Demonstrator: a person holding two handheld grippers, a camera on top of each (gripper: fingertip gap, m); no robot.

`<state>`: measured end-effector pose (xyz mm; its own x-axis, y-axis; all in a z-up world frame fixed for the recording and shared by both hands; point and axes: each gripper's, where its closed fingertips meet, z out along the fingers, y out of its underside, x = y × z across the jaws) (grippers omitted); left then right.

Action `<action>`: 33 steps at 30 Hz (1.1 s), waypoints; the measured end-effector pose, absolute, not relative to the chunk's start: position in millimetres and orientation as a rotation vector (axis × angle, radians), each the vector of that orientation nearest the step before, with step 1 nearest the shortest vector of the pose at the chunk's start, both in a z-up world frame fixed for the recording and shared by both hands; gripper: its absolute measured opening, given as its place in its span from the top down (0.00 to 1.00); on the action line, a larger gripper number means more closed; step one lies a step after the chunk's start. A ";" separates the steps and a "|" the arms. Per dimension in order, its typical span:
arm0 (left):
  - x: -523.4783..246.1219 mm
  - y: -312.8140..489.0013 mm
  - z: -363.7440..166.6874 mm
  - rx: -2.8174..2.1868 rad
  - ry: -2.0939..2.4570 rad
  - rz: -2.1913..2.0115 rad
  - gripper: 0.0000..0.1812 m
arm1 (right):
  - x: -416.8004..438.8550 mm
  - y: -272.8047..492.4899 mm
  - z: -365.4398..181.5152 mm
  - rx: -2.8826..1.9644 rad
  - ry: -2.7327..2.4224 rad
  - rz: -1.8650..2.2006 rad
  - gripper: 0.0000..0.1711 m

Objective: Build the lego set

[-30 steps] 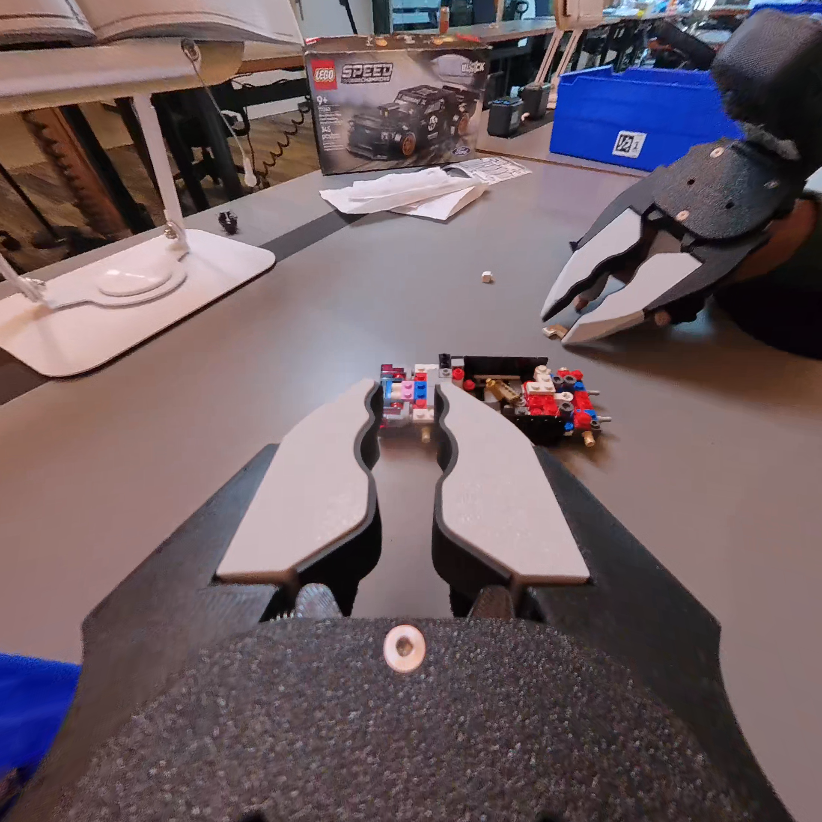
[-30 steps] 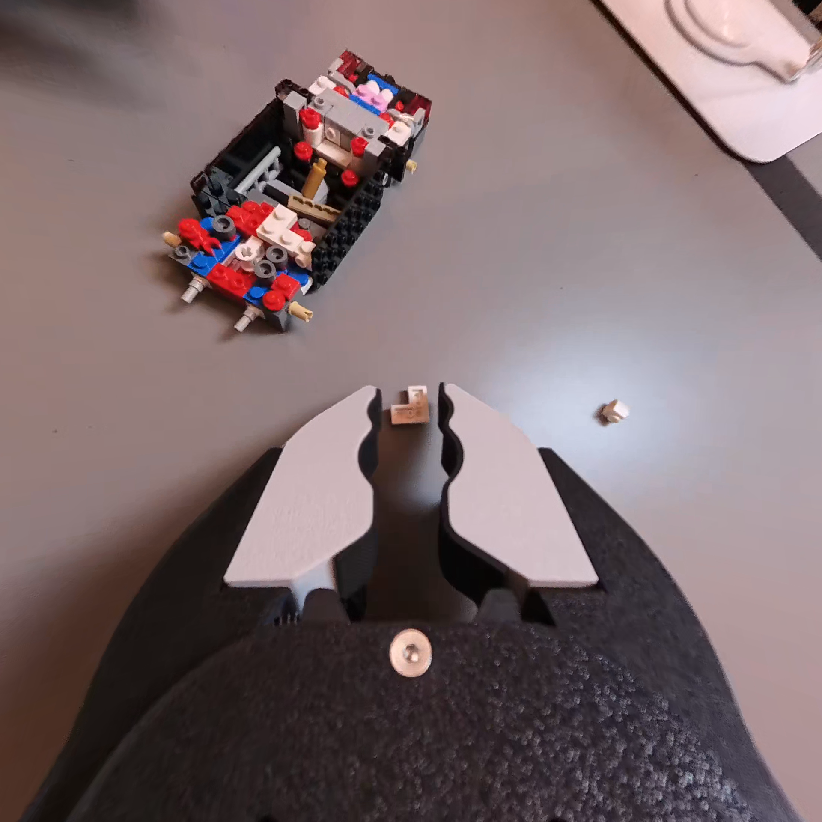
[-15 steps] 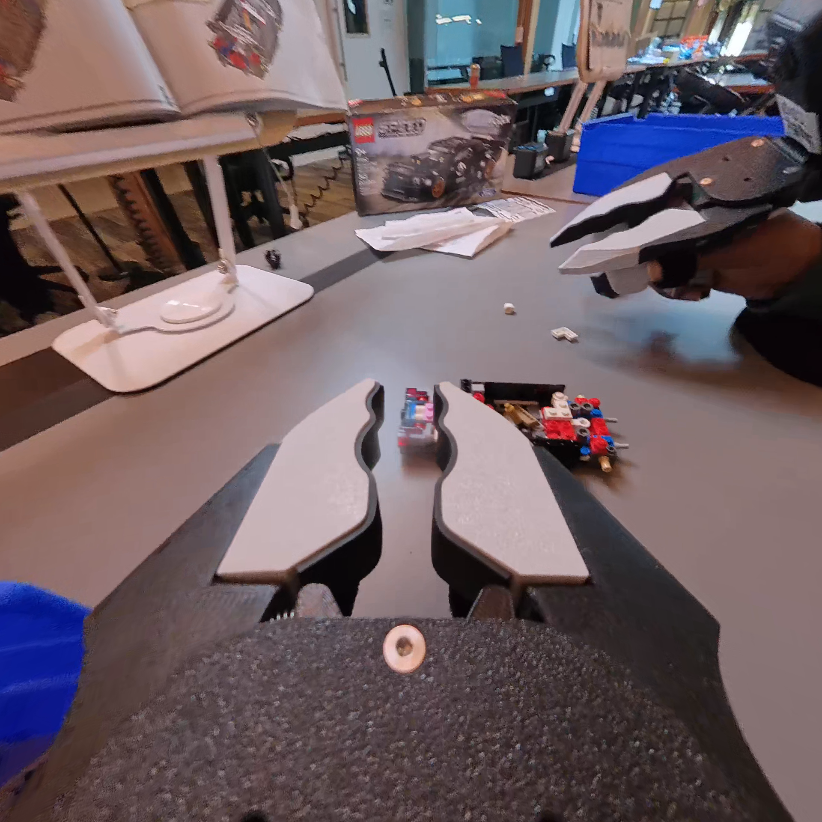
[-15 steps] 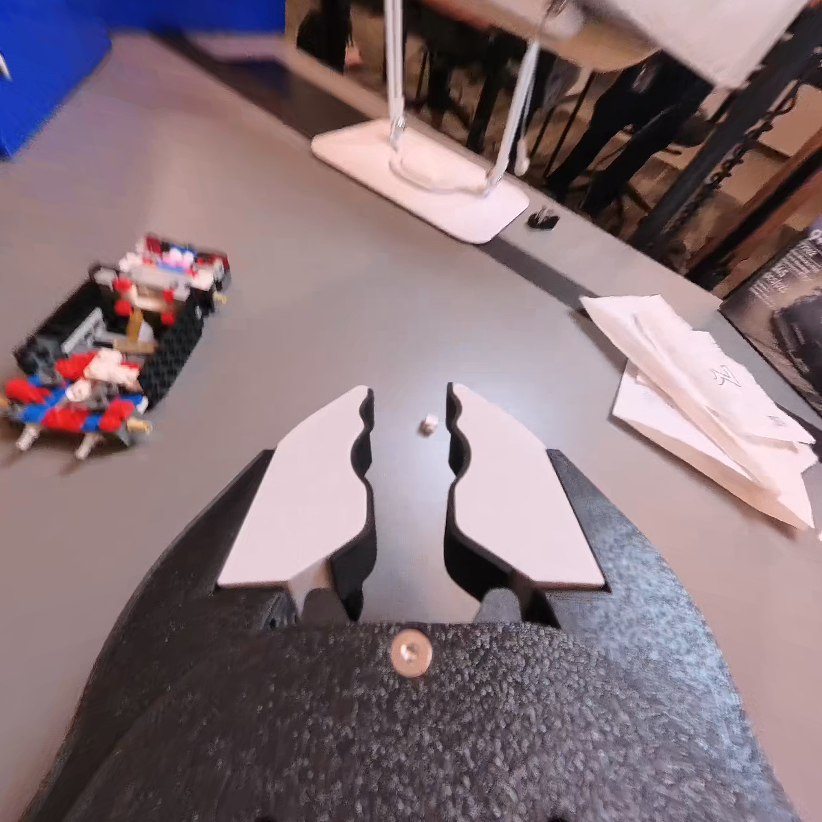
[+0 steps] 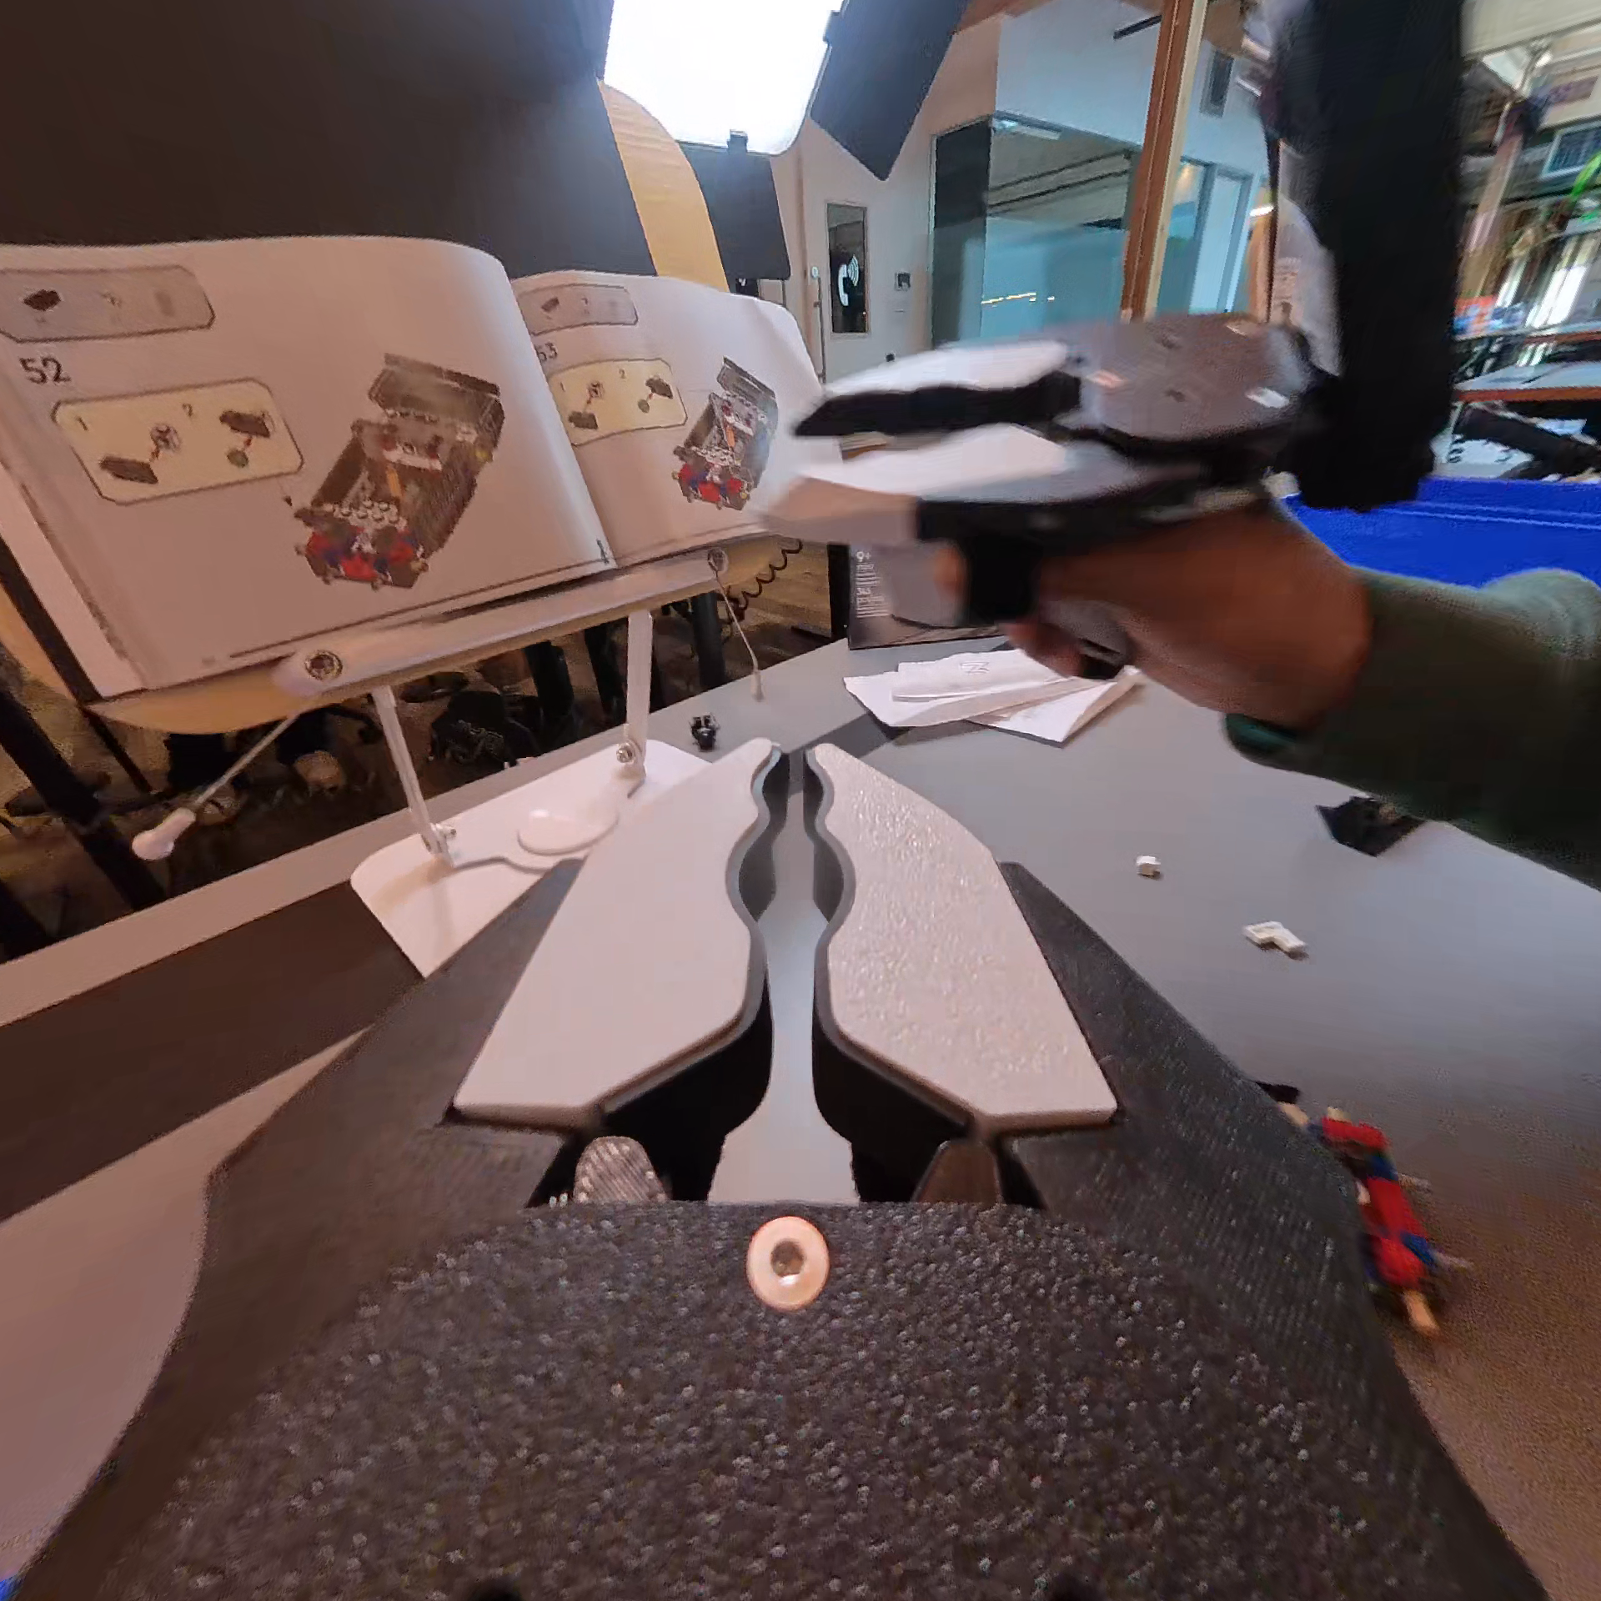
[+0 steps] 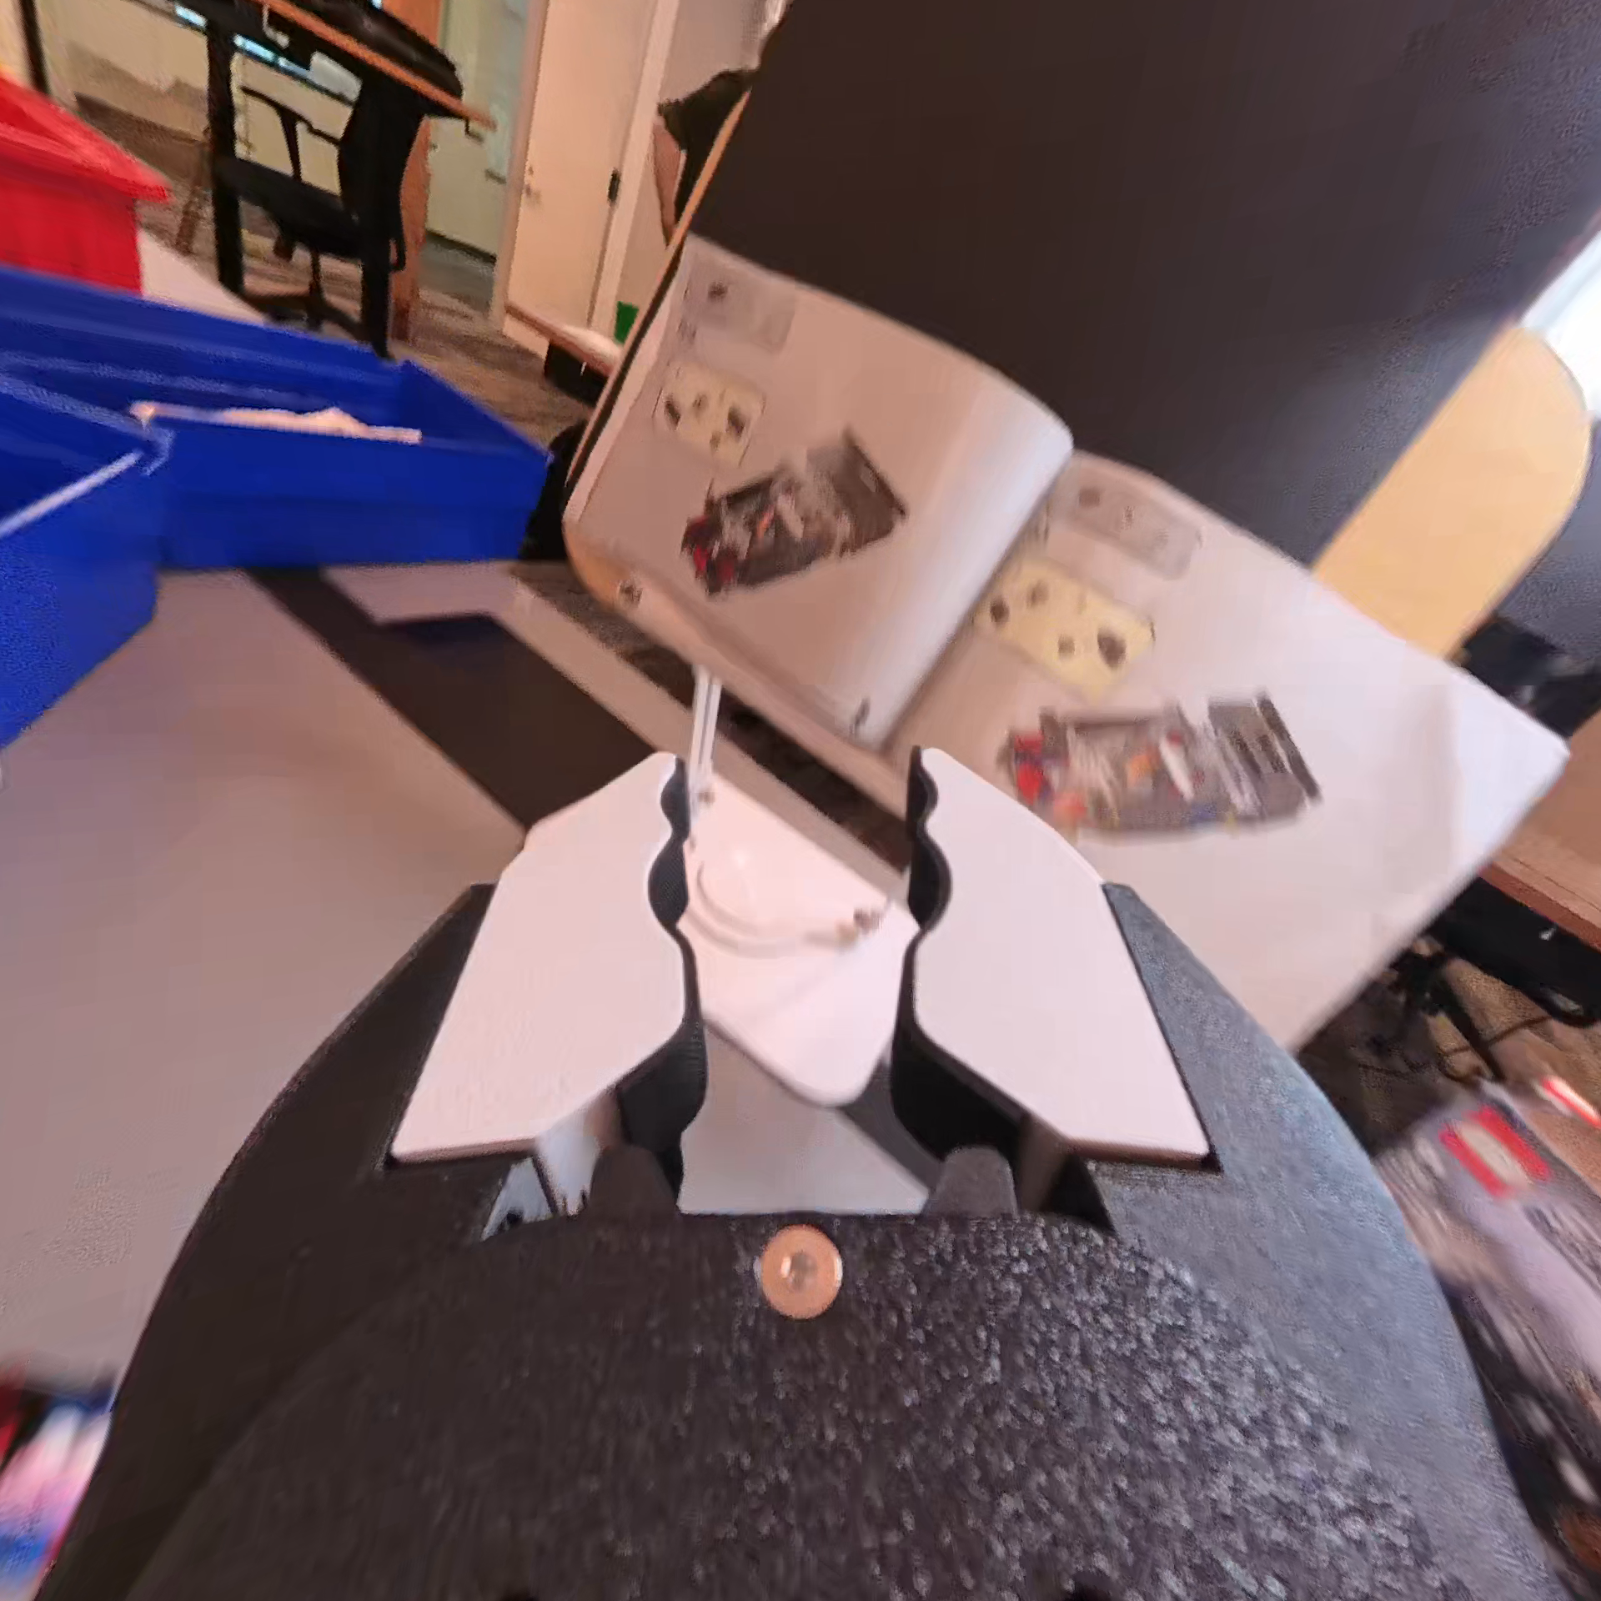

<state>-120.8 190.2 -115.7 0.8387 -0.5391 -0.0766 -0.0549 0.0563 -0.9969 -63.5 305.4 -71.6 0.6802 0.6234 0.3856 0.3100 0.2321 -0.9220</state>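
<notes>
The partly built lego car (image 5: 1386, 1213) lies on the grey table at the lower right of the left wrist view, mostly hidden behind my gripper's body. My left gripper (image 5: 793, 758) is raised, shut and empty, and points at the open instruction booklet (image 5: 303, 433) on its white stand. My right gripper (image 6: 793, 767) is open and empty, held in the air and aimed at the same booklet (image 6: 823, 520). It also shows in the left wrist view (image 5: 780, 468), held by a hand. Two small white pieces (image 5: 1146, 865) (image 5: 1273, 936) lie loose on the table.
The stand's white base (image 5: 485, 858) sits on the table ahead, also in the right wrist view (image 6: 780, 996). White paper bags (image 5: 979, 693) lie behind. A black part (image 5: 1364, 823) lies under the arm. Blue bins (image 6: 303, 468) and a red bin (image 6: 61, 199) stand to the left. The partly built lego car (image 5: 1386, 1213) is about 20 cm from my left fingertips.
Both grippers have lifted off the table and tilted up towards the booklet. The left jaws have closed. The right jaws have opened wider and left the white L-shaped piece on the table.
</notes>
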 end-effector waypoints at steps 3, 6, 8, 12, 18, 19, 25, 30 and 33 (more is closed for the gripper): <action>-128.9 200.5 -120.3 -1.468 0.512 -0.280 1.00 | -108.8 349.1 -51.3 -1.387 -0.814 0.225 0.63; -133.5 195.8 -146.0 -1.507 0.502 -0.298 1.00 | -134.2 388.0 -41.1 -1.390 -0.758 0.116 0.54; -132.1 190.8 -165.0 -1.548 0.538 -0.296 1.00 | -141.6 407.2 -40.4 -1.377 -0.738 0.012 0.50; -125.5 190.7 -168.5 -1.533 0.607 -0.261 1.00 | -140.1 422.6 -41.2 -1.337 -0.708 -0.104 0.58; -123.1 192.4 -174.7 -1.565 0.592 -0.335 1.00 | -120.9 427.0 -37.2 -1.328 -0.705 -0.084 0.75; -122.3 192.7 -175.9 -1.567 0.597 -0.330 1.00 | -117.6 427.6 -36.6 -1.328 -0.707 -0.080 0.79; -111.7 192.5 -184.3 -1.589 0.617 -0.332 1.00 | -127.7 416.3 -37.7 -1.353 -0.750 -0.075 0.52; -104.5 187.2 -191.9 -1.602 0.656 -0.333 1.00 | -138.4 429.2 -49.0 -1.339 -0.749 -0.218 0.45; -108.2 185.4 -191.2 -1.599 0.655 -0.326 1.00 | -128.2 433.8 -43.4 -1.290 -0.714 -0.272 0.58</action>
